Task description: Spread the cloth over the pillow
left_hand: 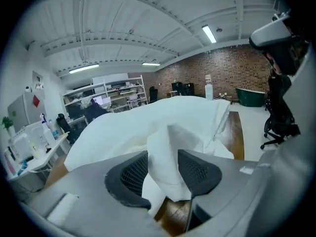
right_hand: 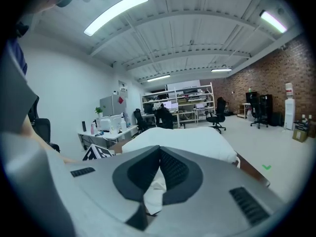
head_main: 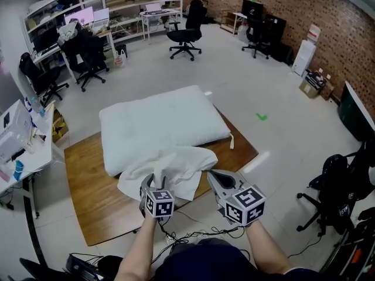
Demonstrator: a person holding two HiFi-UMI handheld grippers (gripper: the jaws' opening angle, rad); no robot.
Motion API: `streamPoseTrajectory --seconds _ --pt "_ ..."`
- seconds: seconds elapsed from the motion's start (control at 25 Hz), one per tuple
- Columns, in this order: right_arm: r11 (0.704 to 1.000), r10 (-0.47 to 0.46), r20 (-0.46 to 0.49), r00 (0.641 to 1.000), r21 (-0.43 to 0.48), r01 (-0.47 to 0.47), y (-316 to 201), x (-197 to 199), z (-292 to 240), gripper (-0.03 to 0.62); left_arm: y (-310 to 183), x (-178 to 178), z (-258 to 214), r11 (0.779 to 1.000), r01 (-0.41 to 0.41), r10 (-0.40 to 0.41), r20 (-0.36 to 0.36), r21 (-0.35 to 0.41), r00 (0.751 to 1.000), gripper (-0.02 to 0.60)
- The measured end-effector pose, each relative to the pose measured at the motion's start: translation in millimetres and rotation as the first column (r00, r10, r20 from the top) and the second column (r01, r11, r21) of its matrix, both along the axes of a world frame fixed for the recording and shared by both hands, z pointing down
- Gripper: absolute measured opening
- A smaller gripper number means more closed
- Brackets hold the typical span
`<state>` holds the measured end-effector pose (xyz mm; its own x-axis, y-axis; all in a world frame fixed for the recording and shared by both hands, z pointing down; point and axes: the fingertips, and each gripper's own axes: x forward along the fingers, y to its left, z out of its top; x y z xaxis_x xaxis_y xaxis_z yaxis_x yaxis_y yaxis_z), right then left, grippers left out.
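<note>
Pinching an edge of the cloth (head_main: 167,165) between closed jaws, the right hand-held gripper (head_main: 212,175) sits at the lower centre of the head view, just right of the heap. A small white tuck shows between its pads in its own view. The left hand-held gripper (head_main: 153,183) is just beside it, to the left. Its jaws stand well apart with an upright fold of the cloth between them, and the pads do not look to be squeezing it yet.

The cloth lies bunched at the near edge of the pillow (head_main: 158,124), partly on it and partly spilling onto the wooden table (head_main: 96,186).

From both grippers the pillow lies straight ahead, toward the top of the frame. Its long axis runs across the frame from left to right, tilted slightly. Almost all of it is bare, beyond the heap. Both grippers are about equally near, one at each side of the cloth's near edge.

As I judge it, the left grip must close first. Then the cloth has to travel up-frame and spread sideways along that long axis.
</note>
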<state>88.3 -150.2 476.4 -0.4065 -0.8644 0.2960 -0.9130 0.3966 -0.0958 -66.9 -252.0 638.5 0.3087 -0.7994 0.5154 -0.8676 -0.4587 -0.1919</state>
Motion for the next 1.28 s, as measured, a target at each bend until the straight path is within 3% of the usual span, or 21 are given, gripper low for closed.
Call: streamPoseTrajectory --seconds 0.16,0.28,0.52,0.8,0.88,1.04,1.12,1.24,1.28 --pt "1.000 0.025 0.006 1.000 -0.008 -0.025 1 12 3 0.006 0 -6 6 1.000 0.022 -0.021 0.058 -0.005 0.998 0.144" --pt "1.000 0.027 0.012 1.000 -0.009 -0.027 -1 16 4 0.006 2 -5 4 1.000 0.015 -0.014 0.049 -0.017 0.999 0.023" --pt "0.999 0.045 0.000 0.999 -0.006 -0.045 -10 27 6 0.006 11 2 -15 0.997 -0.025 0.017 -0.106 -0.077 0.994 0.017" --pt "0.977 0.198 -0.003 0.980 -0.077 -0.198 -22 82 50 0.005 12 3 -54 0.996 -0.028 0.006 -0.246 -0.088 0.969 0.015" --pt "0.967 0.232 -0.001 0.973 -0.104 -0.231 -26 92 68 0.031 9 0 -64 0.996 -0.015 -0.010 -0.285 -0.086 0.958 0.015" --pt "0.957 0.248 -0.009 0.969 -0.154 -0.246 -33 98 101 0.058 -2 -13 -91 0.999 0.024 -0.038 -0.319 -0.045 0.947 0.015" --pt "0.956 0.232 -0.003 0.973 -0.181 -0.229 -36 96 116 0.164 -6 -20 -102 0.999 0.040 -0.046 -0.325 -0.026 0.945 0.015" --pt "0.949 0.222 -0.023 0.975 -0.225 -0.221 -44 95 145 0.171 -13 -34 -114 0.998 0.065 -0.064 -0.313 -0.007 0.948 0.015" --pt "0.945 0.218 -0.026 0.975 -0.243 -0.218 -46 95 154 0.206 -15 -38 -117 0.997 0.073 -0.070 -0.306 -0.003 0.949 0.015"
